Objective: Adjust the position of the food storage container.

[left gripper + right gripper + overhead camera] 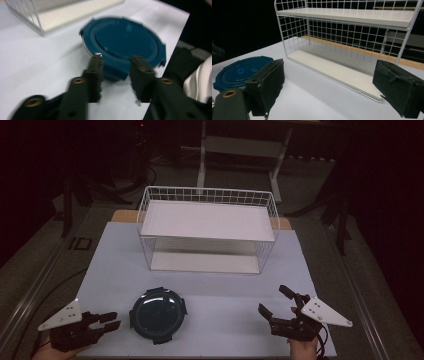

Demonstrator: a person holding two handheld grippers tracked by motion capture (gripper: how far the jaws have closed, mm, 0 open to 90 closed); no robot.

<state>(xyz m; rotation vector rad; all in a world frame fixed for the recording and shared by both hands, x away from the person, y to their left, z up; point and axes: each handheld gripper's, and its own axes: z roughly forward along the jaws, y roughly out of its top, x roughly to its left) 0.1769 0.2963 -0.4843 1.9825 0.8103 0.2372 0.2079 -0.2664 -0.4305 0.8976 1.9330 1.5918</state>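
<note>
Table [210,285]: pale sheet covering most of the lower half of the high view.

Wire shelf rack [207,227]: white, two tiers, upper centre of the high view, standing toward the far side of the table. It takes the upper right of the right gripper view [352,37] and shows as a corner at upper left of the left gripper view [32,17].

Container [159,314]: round, dark blue lid with side clips, lower centre-left of the high view, flat on the table, well in front of the rack. Centre of the left gripper view [123,43]; lower left of the right gripper view [243,70].

Left gripper [107,321]: lower left corner of the high view, pointing right at the container, just beside its rim. In its own view [116,66] the jaws are partly closed, the gap is narrow, and the container's near clip tab sits between the tips. That frame is motion-blurred, so pad contact on the tab is likely not there yet, but I can't confirm it.

Right gripper [275,302]: lower right of the high view, well apart from the container. Jaws wide open, holding nothing; its own view [329,85] shows bare table and the rack between the pads.
</note>
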